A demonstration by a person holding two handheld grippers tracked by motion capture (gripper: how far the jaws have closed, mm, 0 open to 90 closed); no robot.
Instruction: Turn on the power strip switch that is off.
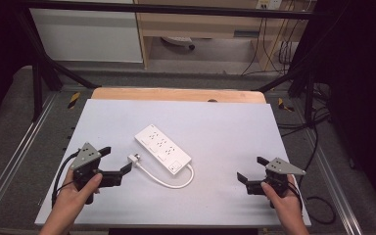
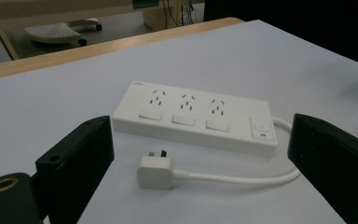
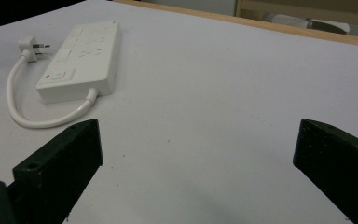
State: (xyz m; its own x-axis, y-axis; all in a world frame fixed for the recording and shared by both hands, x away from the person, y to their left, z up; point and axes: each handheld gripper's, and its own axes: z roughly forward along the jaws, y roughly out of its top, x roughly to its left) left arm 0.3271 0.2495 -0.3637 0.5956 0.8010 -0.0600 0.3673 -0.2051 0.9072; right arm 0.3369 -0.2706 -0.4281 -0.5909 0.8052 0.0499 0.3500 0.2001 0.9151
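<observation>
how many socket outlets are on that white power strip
3, in a row along the top of the power strip: one nearest the far end, one in the middle, and one next to the switch end. None appears hidden.

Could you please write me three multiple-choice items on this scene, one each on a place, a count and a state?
1. Where does the white plug lie?
A. on the table beside the white power strip
B. pushed into a socket
C. in the right gripper

2. How many socket groups does the power strip have?
A. one
B. three
C. six

3. How does the left gripper stand?
A. shut on the cable
B. shut on nothing
C. open, with the plug ahead of it

Answers:
1 A, the plug rests loose on the grey table top.
2 B, the left gripper view shows three groups.
3 C, its jaws stand wide apart.
</observation>
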